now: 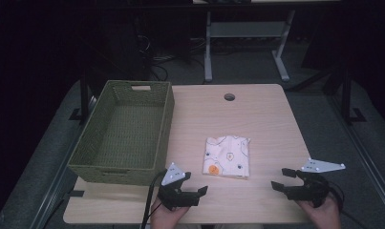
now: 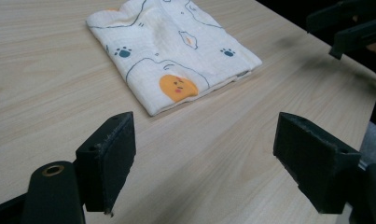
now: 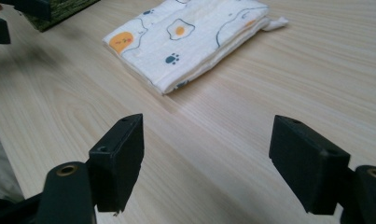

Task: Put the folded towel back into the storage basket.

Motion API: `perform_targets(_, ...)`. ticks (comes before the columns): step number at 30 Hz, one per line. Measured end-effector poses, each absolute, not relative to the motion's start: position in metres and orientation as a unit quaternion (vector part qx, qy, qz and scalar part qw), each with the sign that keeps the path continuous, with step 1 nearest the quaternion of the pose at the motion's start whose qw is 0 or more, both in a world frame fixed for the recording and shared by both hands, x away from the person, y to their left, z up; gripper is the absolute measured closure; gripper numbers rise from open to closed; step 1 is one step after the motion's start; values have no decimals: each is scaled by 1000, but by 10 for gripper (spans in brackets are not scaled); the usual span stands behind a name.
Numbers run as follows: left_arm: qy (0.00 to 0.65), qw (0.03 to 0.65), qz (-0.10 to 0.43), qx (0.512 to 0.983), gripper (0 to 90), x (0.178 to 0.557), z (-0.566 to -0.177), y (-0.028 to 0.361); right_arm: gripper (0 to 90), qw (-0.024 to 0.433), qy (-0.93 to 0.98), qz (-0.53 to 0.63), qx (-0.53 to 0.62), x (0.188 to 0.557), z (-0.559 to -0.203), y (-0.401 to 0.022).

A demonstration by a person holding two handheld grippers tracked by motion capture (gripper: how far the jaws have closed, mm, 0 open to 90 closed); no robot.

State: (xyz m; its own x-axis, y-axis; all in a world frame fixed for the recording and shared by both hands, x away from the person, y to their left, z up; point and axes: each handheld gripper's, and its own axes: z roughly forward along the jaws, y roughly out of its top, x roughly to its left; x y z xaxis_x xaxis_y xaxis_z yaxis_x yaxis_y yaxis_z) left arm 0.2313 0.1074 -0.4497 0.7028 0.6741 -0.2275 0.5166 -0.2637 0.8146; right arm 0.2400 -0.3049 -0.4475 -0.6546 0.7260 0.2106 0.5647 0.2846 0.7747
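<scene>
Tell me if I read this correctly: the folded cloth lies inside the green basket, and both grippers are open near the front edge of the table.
Not quite. The folded cloth lies on the table, to the right of the green basket, not inside it; the high view shows this. The rest holds: the left gripper and the right gripper are open near the front edge.

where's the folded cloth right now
In the high view the folded cloth lies flat on the wooden table, just right of the green woven basket and ahead of the two grippers, between them, touching neither.
</scene>
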Motion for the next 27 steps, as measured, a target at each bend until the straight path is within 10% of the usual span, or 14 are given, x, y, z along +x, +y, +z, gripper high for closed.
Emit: perform_targets(27,397,405,70,820,292,304,-434,66,258,45,841,377,385,336,-415,-253)
